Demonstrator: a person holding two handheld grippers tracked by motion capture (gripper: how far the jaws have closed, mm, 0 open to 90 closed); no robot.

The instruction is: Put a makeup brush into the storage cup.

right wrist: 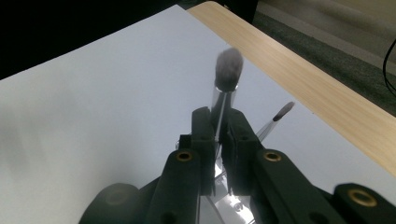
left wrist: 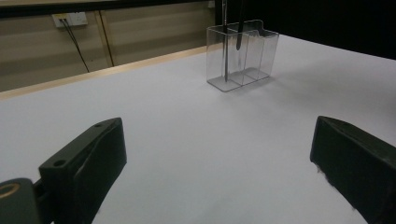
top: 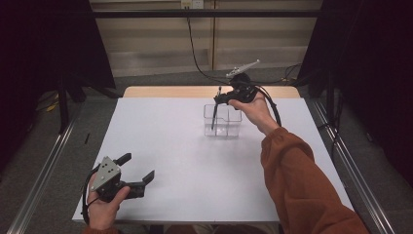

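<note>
Near left corner of the white tabletop (top: 195,165): left claw (top: 139,168) held low in the left hand (top: 104,202), jaws spread wide apart with nothing between them, grey three-cornered plate on top; same wide gap in the left gripper view (left wrist: 217,163), bare white surface between the two black jaws

Across the right side, an orange sleeve (top: 302,180) reaching far and leftward from the near right edge – right hand (top: 255,109) raised above the far middle of the tabletop

Far middle: clear plastic organizer (top: 223,121) standing upright, split into compartments, well apart from the left claw; seen in the left gripper view (left wrist: 242,53) as a see-through box with two dark slim handles inside, one reaching the floor of the near-left compartment, the other ending higher up

Just above the organizer: right claw (top: 218,100) clenched on a makeup brush (top: 215,109), handle pointing down into the box, bristles up; in the right gripper view (right wrist: 217,133), jaws pressed against the clear handle, with the soft dark-grey brush head (right wrist: 229,70) sticking out beyond the tips – slightly blurred

Beside it in that view, a second, thinner brush (right wrist: 278,116) leaning to the right, its small dark tip over the white surface

Beyond: bare wooden strip (top: 195,91) along the far edge of the tabletop
</note>
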